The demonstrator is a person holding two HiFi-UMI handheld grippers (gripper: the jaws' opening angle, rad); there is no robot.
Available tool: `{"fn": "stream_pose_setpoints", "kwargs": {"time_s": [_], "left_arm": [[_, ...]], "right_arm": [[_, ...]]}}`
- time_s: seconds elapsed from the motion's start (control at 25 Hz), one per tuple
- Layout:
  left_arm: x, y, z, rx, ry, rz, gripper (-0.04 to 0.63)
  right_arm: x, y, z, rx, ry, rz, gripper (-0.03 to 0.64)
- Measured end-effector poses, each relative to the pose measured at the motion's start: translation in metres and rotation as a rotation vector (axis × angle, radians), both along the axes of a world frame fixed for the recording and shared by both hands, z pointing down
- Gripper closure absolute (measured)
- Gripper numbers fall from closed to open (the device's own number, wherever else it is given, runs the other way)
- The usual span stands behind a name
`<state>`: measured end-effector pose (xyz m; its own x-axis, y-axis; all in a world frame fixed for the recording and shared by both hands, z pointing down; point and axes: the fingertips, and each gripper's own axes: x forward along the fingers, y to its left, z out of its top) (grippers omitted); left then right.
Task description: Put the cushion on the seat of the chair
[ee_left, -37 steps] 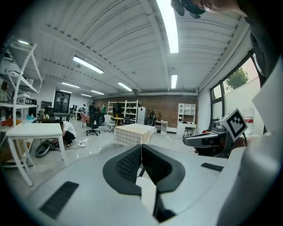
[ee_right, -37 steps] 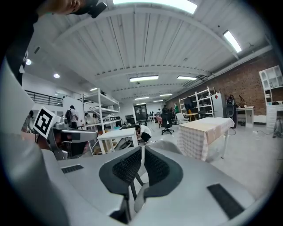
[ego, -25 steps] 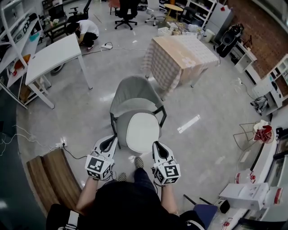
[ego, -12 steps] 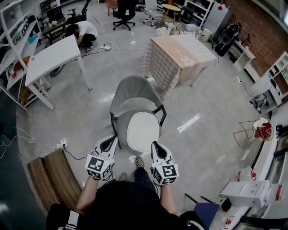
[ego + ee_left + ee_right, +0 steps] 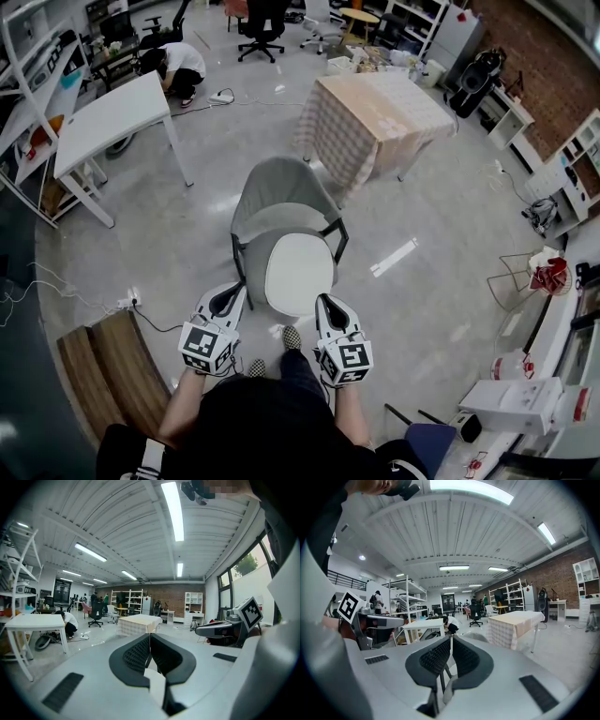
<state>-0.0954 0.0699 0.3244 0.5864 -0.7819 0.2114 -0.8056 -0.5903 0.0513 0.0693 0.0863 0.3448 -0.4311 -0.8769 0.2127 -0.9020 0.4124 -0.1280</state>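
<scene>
Both pairs of jaws are being held pressed together with nothing between them. The left gripper (image 5: 231, 294) and right gripper (image 5: 324, 304) are being kept just short of the front edge of the grey chair (image 5: 281, 202), likely because the job looks done. The white cushion (image 5: 298, 272) is already being carried flat on the seat, and against the earlier frames nothing is being shifted.
</scene>
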Motion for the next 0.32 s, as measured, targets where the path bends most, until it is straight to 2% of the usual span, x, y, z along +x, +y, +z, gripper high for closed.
{"fn": "stream_pose_setpoints", "kwargs": {"time_s": [0.32], "left_arm": [[0.0003,-0.0053,-0.0001,-0.004,-0.002,0.007,0.575]], "right_arm": [[0.0009,-0.0069,0.0004,0.000,0.000,0.008,0.575]]}}
